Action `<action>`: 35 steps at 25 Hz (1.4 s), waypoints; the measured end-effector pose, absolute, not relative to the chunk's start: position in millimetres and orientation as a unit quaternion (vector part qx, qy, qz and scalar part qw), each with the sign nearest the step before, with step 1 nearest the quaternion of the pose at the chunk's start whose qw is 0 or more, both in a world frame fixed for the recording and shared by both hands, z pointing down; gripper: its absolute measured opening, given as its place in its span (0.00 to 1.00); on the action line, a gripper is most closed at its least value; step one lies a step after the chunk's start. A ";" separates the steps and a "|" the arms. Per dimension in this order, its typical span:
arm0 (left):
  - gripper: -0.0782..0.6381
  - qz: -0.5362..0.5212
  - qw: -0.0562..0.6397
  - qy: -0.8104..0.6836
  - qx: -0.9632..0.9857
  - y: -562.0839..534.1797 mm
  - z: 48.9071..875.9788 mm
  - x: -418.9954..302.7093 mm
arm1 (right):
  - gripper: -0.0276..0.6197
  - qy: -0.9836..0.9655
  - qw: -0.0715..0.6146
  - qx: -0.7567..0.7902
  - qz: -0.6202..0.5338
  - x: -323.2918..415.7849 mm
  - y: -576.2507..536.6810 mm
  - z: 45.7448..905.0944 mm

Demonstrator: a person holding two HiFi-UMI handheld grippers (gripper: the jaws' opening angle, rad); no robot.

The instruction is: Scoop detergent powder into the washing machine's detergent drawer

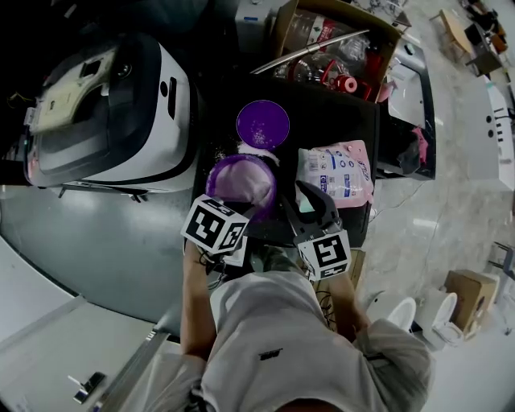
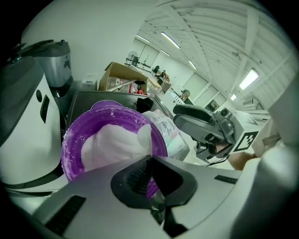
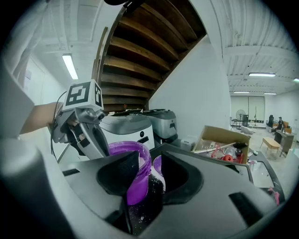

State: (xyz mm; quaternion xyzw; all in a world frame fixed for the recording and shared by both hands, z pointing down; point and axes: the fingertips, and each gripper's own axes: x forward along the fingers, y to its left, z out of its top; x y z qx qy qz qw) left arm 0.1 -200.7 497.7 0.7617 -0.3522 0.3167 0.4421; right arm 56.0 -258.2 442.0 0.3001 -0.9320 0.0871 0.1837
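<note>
Left gripper: jaws pinched shut on the near rim of the tub; a strip of purple wall shows between the pads.
Right gripper: jaws a narrow gap apart, gripping nothing; the tub and the dark table show through the gap. It sits just right of the tub, at the near-left corner of the bag, tips pointing far and left.
Tub: purple, round, open and upright on the black table, at the near edge, just right of the washer.
Powder: white, heaped inside the tub, dusting the inner wall. White specks also lie on the table beside the tub.
White piece: curved, stands up from the powder by the near rim, just beyond the left jaws; cannot tell what it is.
Lid: purple disc lying flat on the table, far side of the tub, close to it.
Bag: pink and white pouch, lying flat, right of the tub.
Washer: white body, dark top, left of the table. Cannot tell whether its drawer is open.
Box: cardboard, far side of the table, open, holding bottles and red-capped items.
Person: one forearm behind each gripper, pale shirt at the near edge.
</note>
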 end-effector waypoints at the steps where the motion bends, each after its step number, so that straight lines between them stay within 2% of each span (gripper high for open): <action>1: 0.13 0.308 0.443 -0.357 0.763 -199.7 496.5 -0.9 | 0.27 -0.932 0.184 0.300 0.087 55.0 -256.9 441.6; 12: 0.13 0.196 0.457 -0.407 0.766 -194.4 486.9 -16.9 | 0.27 -0.936 0.195 0.284 0.074 42.6 -240.9 449.7; 23: 0.13 0.147 0.412 -0.400 0.805 -190.0 478.0 -30.2 | 0.27 -0.915 0.205 0.340 0.076 22.1 -225.6 447.6; 35: 0.13 0.084 0.403 -0.376 0.830 -168.2 478.5 -59.5 | 0.27 -0.880 0.221 0.416 0.062 2.9 -192.3 452.3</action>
